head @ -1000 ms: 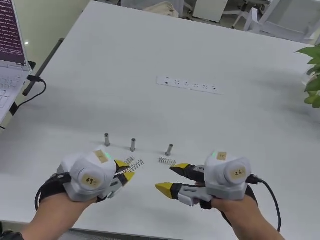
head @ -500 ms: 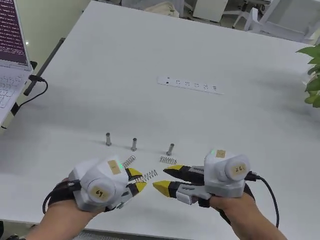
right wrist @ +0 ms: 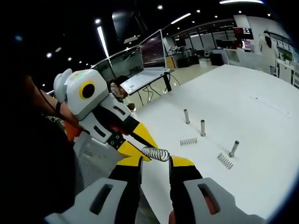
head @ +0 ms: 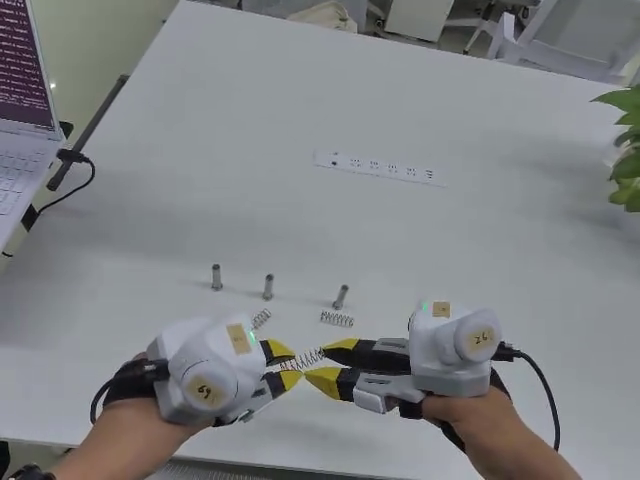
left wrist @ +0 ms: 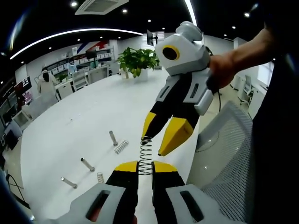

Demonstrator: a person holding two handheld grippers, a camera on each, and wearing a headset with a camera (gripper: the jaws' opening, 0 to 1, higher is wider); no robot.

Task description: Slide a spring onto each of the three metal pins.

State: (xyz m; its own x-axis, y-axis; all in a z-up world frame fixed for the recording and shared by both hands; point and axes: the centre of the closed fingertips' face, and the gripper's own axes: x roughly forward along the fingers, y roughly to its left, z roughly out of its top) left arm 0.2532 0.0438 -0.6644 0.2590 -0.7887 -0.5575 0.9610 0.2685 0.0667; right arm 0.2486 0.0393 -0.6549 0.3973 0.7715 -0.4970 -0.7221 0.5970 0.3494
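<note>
Three short metal pins stand upright in a row on the white table: the left pin (head: pixel 216 277), the middle pin (head: pixel 268 287) and the right pin (head: pixel 341 296). My left gripper (head: pixel 283 364) is shut on one end of a spring (head: pixel 305 357) and holds it above the table's near edge. The right gripper (head: pixel 328 364) faces it, open, with its yellow fingertips on either side of the spring's free end (right wrist: pixel 156 153). In the left gripper view the held spring (left wrist: pixel 145 156) rises from the jaws toward the right gripper's fingertips (left wrist: pixel 175 135). Two more springs (head: pixel 261 318) (head: pixel 336 320) lie near the pins.
A white power strip (head: pixel 375 168) lies across the table's middle. A laptop (head: pixel 22 110) with a cable (head: pixel 70 170) stands at the left edge, and plant leaves (head: pixel 625 150) reach in at the right. Chairs stand beyond the far edge.
The left gripper has lifted one spring off the table and carried it right toward the right gripper. The right gripper's open tips now flank the spring's free end.
</note>
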